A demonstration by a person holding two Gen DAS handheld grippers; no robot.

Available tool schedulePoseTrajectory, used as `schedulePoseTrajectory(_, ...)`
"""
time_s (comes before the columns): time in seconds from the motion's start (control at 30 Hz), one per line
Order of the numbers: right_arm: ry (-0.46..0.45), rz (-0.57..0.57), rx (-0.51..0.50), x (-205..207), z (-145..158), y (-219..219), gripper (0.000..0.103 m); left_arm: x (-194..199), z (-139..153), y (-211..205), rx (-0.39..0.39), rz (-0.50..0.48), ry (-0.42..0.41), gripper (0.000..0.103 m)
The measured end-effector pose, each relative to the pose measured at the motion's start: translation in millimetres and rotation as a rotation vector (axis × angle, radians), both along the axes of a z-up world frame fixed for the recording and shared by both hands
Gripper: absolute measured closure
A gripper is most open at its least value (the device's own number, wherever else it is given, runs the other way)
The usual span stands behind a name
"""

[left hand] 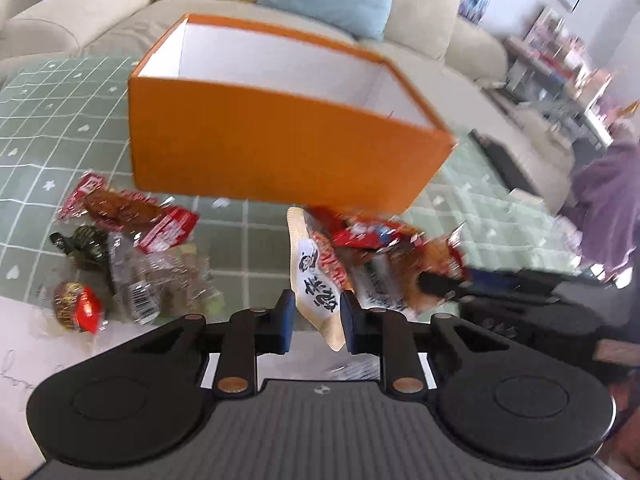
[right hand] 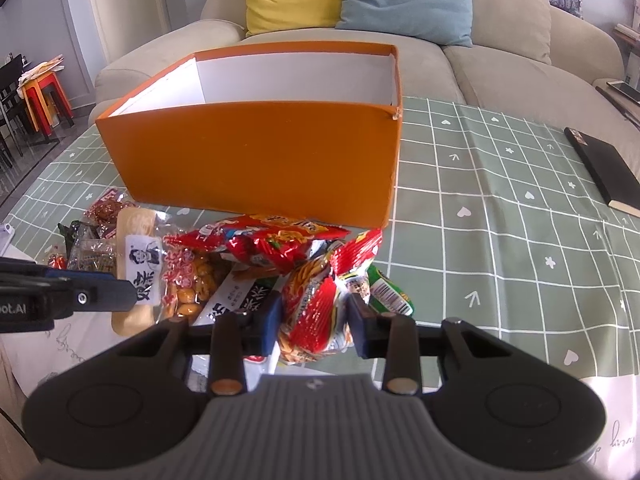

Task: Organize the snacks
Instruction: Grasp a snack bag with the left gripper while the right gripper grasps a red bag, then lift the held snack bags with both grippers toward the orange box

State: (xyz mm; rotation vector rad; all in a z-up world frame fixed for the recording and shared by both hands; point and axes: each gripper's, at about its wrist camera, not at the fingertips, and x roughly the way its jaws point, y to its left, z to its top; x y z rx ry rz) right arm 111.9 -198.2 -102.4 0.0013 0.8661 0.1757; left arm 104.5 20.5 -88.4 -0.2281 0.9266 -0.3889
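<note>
While the crinkly snack packets (right hand: pixel 256 256) lie heaped on the near side of the tall orange cardboard box (right hand: pixel 256 160), the left gripper (left hand: pixel 316 316) pinches a flat cream packet (left hand: pixel 316 280) with black lettering, and the right gripper (right hand: pixel 314 320) squeezes a glossy red-and-orange bag (right hand: pixel 316 312). Left of the heap sit clear wrapped sweets (left hand: pixel 156 276) and a red foil ball (left hand: pixel 76 304). Smooth checked green cloth (right hand: pixel 500 220) covers the table; a black notebook (right hand: pixel 608 172) lies far right, a beige sofa (right hand: pixel 500 40) beyond

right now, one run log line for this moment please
left gripper: shut on cream snack packet | right gripper: shut on red snack bag | orange box: nothing visible inside | stage: both gripped, not boxed
</note>
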Motion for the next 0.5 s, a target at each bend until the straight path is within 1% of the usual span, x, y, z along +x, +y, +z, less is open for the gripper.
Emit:
schedulePoseTrajectory(0.07,-0.001,-0.005,0.001,0,0,-1,0.07,-3,6,4,-0.077,-0.005,-0.017,0.077)
schedulePoseTrajectory(0.1,0.001,-0.006,0.004,0,0,-2,0.07,-4,8,4,-0.095,-0.01,-0.021,0.077)
schedulePoseTrajectory(0.23,0.002,-0.004,0.023,1,2,-3,0.073,-1,17,-12,-0.06,-0.046,-0.054,0.077)
schedulePoseTrajectory(0.3,0.002,-0.001,0.029,1,2,-4,0.073,-2,23,-25,-0.021,-0.069,-0.067,0.079)
schedulePoseTrajectory(0.37,0.004,-0.002,0.037,2,2,-6,0.073,0,26,-40,0.049,-0.094,-0.073,0.082)
schedulePoseTrajectory(0.47,0.013,-0.003,0.063,2,1,-11,0.074,7,21,-59,0.14,-0.133,-0.028,0.085)
schedulePoseTrajectory(0.5,0.017,-0.001,0.071,2,1,-12,0.074,7,18,-63,0.159,-0.142,-0.017,0.086)
